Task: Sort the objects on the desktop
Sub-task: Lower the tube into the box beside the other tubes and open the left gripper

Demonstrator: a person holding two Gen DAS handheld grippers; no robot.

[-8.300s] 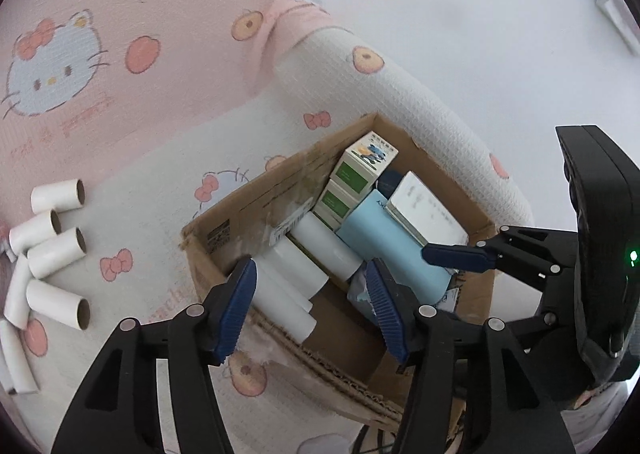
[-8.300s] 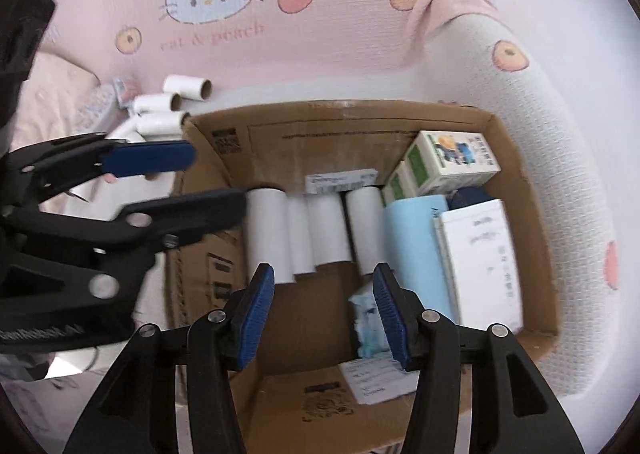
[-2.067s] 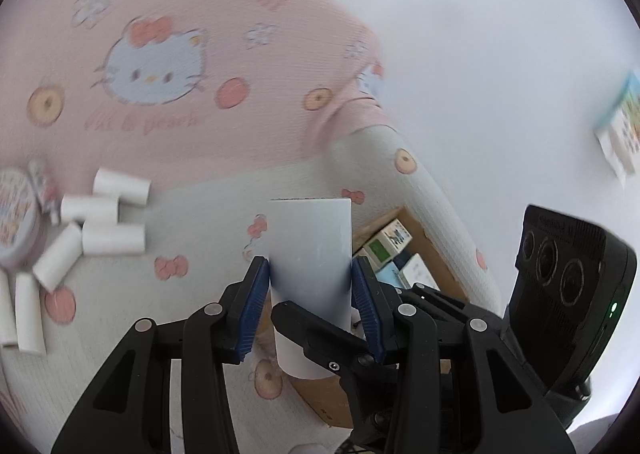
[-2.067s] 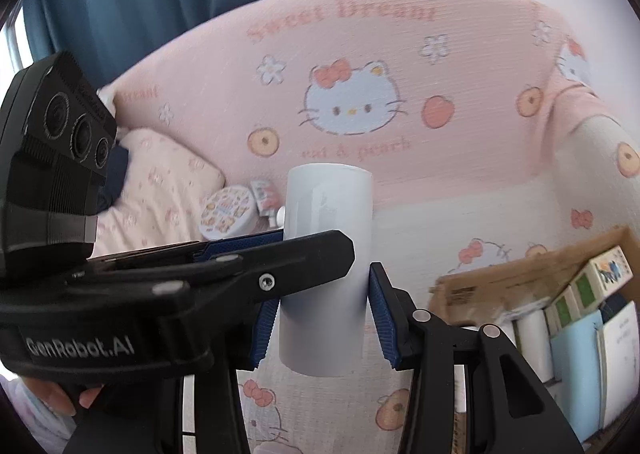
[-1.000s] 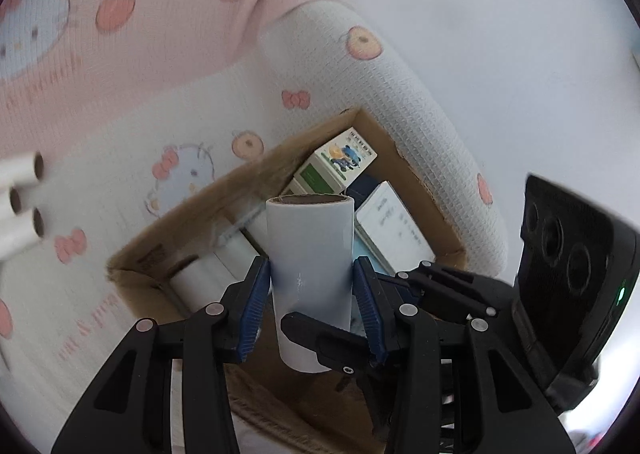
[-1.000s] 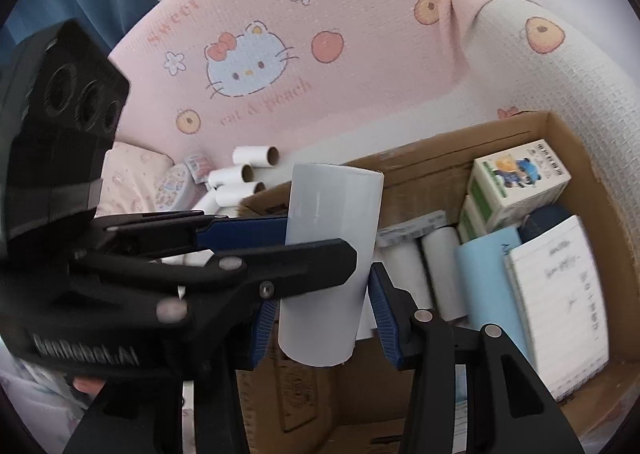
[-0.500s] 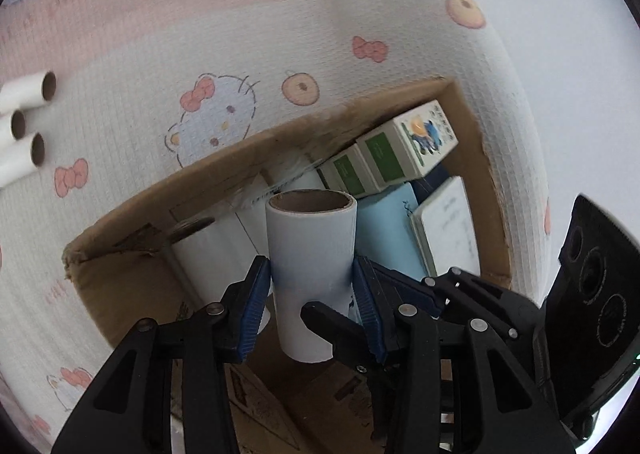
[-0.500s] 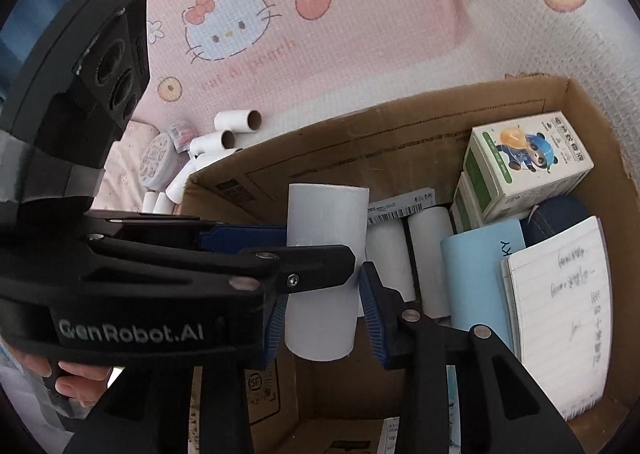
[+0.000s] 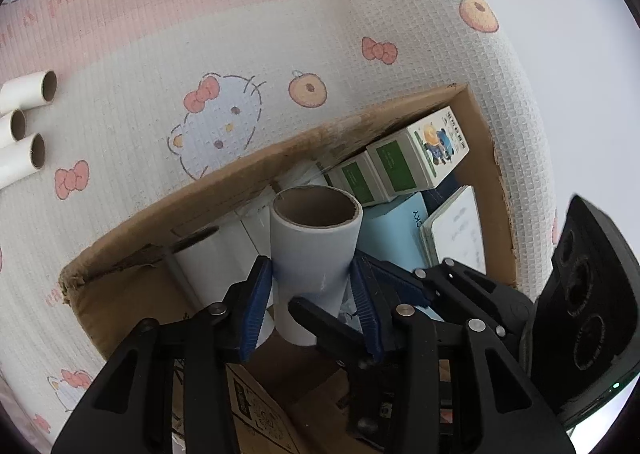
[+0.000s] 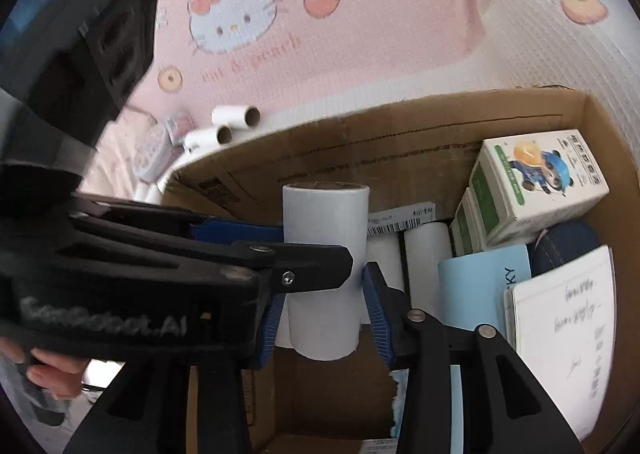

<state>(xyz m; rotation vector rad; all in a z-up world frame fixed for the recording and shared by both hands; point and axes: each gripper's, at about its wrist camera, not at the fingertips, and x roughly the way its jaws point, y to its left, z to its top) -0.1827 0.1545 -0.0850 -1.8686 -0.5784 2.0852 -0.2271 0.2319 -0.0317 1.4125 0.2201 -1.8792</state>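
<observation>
So, left wrist view: left gripper (image 9: pixel 312 304) clamps the white tube (image 9: pixel 316 254) upright at centre frame, low inside the cardboard box (image 9: pixel 248 178); rolls (image 9: pixel 216 258) crowd left, blue pad (image 9: pixel 394 230) right. Right wrist view: right gripper (image 10: pixel 324 318) brackets the tube (image 10: pixel 325 278), jaws just reopened, contact unclear; left gripper crosses from left; bare floor lower centre.

Each hand-held gripper is matte black plastic: the left hand-held gripper (image 9: pixel 314 294) and the right hand-held gripper (image 10: pixel 322 294) both have two angular fingers lined with ribbed blue pads (image 9: pixel 256 306), pinned by silver rivets and a cross-head screw. A boxy black camera housing with round lenses and a small green light sits behind the fingers. Embossed grey lettering, blurred, runs along the left one's body. A person's fingertips (image 10: pixel 44 372) show underneath.
</observation>
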